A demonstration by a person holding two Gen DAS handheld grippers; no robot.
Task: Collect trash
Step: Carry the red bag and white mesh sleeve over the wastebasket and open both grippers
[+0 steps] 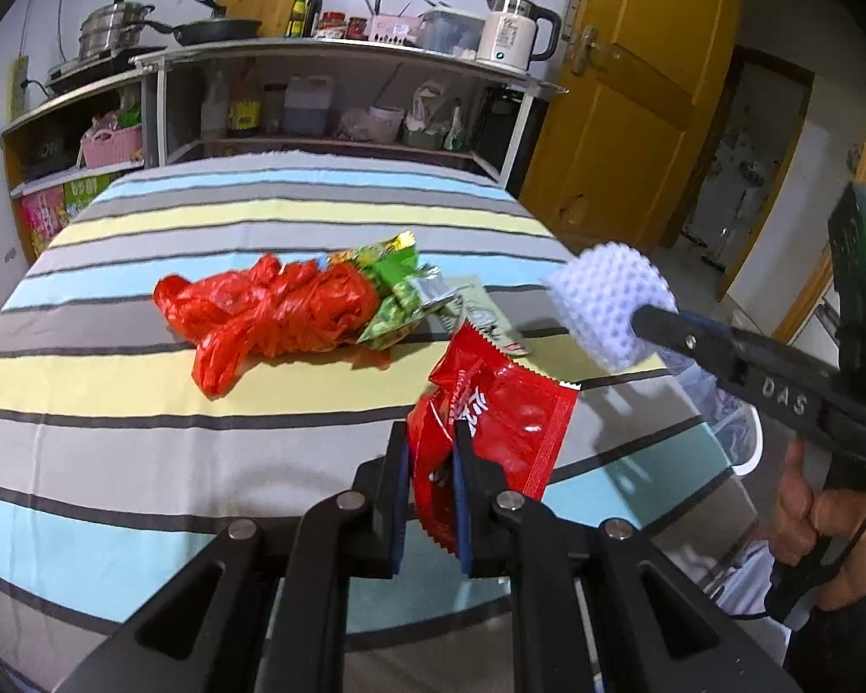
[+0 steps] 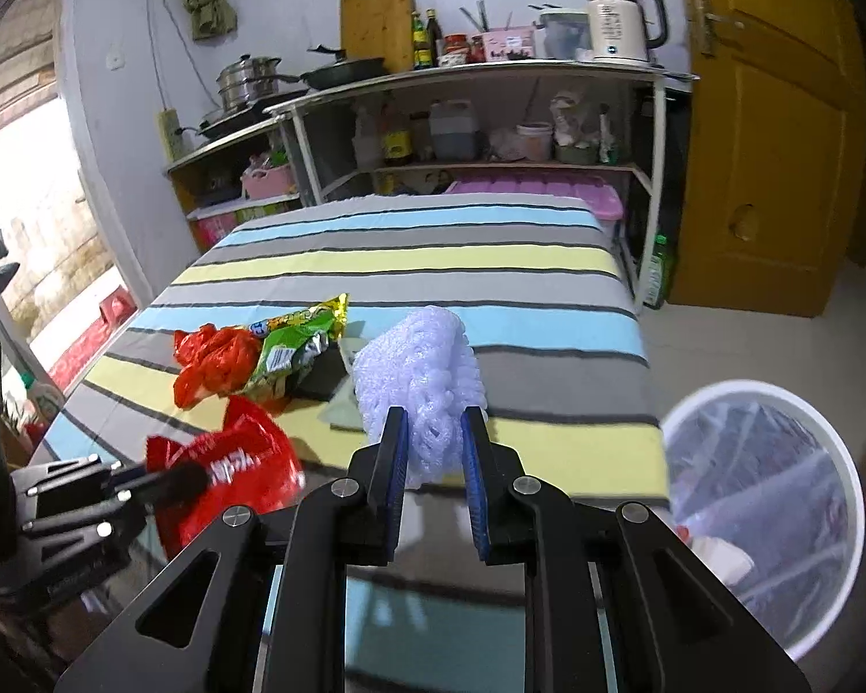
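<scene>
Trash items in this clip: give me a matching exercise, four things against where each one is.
Things:
1. red wrapper
2. foam net
3. red bag
4. bin

Places:
A. lying on the striped cloth
B. on the floor beside the table
C. between the left gripper's fingers
D. between the right gripper's fingers

Pairs: 1-C, 2-D, 3-A, 4-B

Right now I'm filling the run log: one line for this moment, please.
left gripper: shut on red wrapper | right gripper: shut on foam net | table: red bag, green wrapper | bin: beside table
</scene>
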